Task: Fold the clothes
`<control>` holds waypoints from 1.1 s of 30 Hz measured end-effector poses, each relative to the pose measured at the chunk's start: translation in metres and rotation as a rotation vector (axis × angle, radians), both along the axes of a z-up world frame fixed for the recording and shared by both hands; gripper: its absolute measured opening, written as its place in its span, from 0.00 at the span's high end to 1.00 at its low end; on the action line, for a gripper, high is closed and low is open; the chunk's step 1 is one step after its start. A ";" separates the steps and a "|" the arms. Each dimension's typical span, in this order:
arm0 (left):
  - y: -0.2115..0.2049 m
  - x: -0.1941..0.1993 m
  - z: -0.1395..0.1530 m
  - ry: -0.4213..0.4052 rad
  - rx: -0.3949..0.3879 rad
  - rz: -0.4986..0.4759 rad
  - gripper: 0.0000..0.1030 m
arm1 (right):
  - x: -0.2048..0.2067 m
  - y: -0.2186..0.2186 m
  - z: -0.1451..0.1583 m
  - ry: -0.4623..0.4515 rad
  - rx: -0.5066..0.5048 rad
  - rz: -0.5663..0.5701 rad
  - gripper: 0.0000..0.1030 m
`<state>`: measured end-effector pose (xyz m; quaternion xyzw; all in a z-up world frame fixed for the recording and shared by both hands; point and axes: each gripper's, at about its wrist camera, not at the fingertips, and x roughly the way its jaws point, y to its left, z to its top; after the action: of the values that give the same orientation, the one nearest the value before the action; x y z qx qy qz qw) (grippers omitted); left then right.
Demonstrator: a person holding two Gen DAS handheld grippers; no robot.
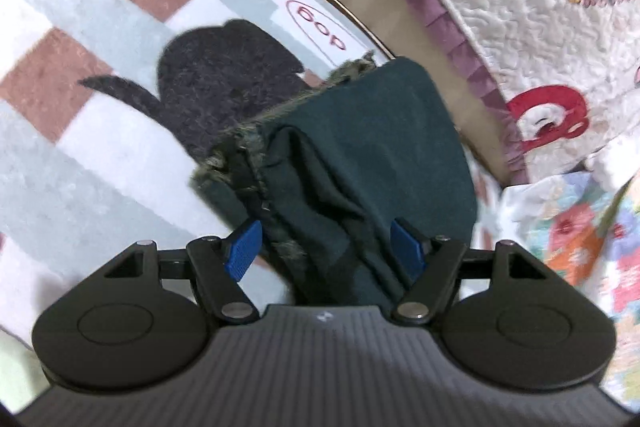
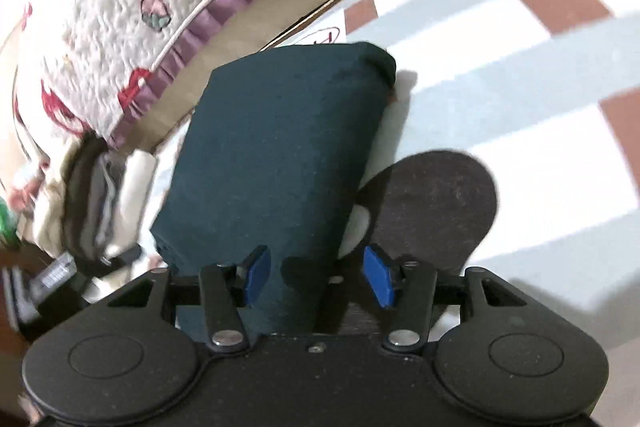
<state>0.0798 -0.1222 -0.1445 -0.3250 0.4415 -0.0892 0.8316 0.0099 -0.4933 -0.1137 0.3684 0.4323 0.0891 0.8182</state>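
A folded dark green garment with frayed hems lies on the checked blanket. Its near end runs back between the fingers of my left gripper. The blue pads stand wide apart at its two sides, with a gap showing on the left. In the right wrist view the same garment shows its smooth folded face. My right gripper is open over its near end: the left pad overlaps the cloth and the right pad stands clear of it.
The blanket has white, grey and brown squares and a black dog figure. A quilted cream cover with a purple ruffle lies just beyond the garment. A floral fabric lies at the right. Other folded clothes sit at the garment's left.
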 end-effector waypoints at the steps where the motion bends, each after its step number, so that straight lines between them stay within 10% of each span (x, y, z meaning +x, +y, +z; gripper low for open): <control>1: 0.000 -0.001 -0.002 -0.005 0.026 0.019 0.32 | 0.003 0.002 -0.002 0.000 0.015 -0.007 0.43; 11: 0.014 0.033 -0.032 -0.027 -0.058 0.025 0.26 | 0.042 0.010 -0.025 -0.037 0.106 -0.119 0.42; 12: 0.010 0.034 -0.030 -0.043 -0.028 0.009 0.46 | 0.044 0.011 -0.021 -0.055 0.074 -0.103 0.50; 15: -0.005 0.026 -0.016 -0.139 0.149 -0.071 0.66 | 0.032 0.030 0.010 -0.223 -0.136 -0.006 0.68; 22: -0.053 0.004 -0.004 -0.256 0.494 -0.167 0.69 | 0.022 0.076 0.049 -0.400 -0.581 0.105 0.70; 26: -0.027 0.002 -0.006 -0.146 0.332 -0.060 0.36 | 0.027 0.046 0.025 -0.258 -0.402 0.010 0.69; 33: 0.008 0.004 -0.038 0.035 -0.049 0.106 0.17 | 0.021 0.034 0.014 -0.218 -0.329 -0.017 0.67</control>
<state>0.0842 -0.1143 -0.1824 -0.3696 0.4360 -0.0503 0.8190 0.0312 -0.4594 -0.1000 0.2216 0.3467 0.0498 0.9101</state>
